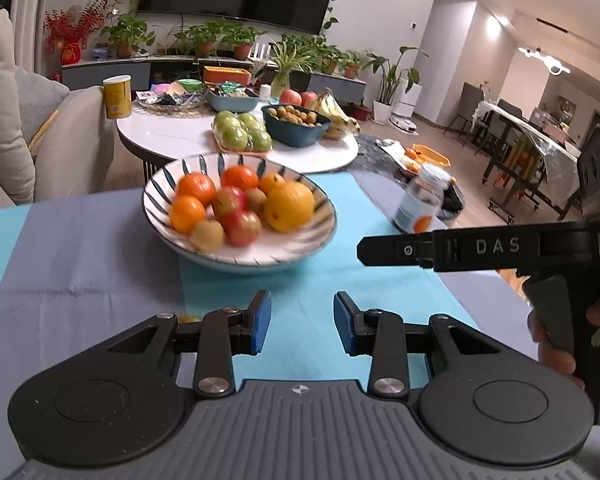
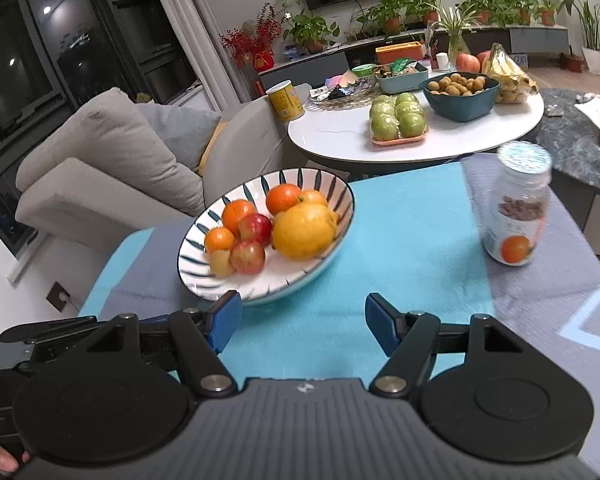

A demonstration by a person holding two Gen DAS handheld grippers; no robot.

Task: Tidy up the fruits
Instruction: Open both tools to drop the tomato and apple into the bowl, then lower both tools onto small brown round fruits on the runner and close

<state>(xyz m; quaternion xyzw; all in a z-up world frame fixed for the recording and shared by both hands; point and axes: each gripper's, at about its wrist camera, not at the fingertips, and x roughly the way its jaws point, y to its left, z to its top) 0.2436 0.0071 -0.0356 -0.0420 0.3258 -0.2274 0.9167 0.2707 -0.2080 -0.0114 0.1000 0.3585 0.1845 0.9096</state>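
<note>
Living-room clutter fills the far background, while a desk (image 2: 412,240) under blue cloth carries a striped bowl (image 2: 204,240) heaped with fruit (image 2: 304,232). Both the left tongs (image 1: 302,322) and the right tongs (image 2: 302,322) stand open and empty. The bowl lies just ahead and left of each; the right tongs look nearer. A jar (image 2: 518,208) stands at far right. Motion blur smears the small fruits.

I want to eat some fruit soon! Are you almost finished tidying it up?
It looks nearly done: the oranges, small apples and big yellow citrus all sit in the striped bowl, and no loose fruit shows on the blue cloth. Nothing is in hand; the left gripper and right gripper are open and empty. Only a jar stands beside the bowl.
</note>
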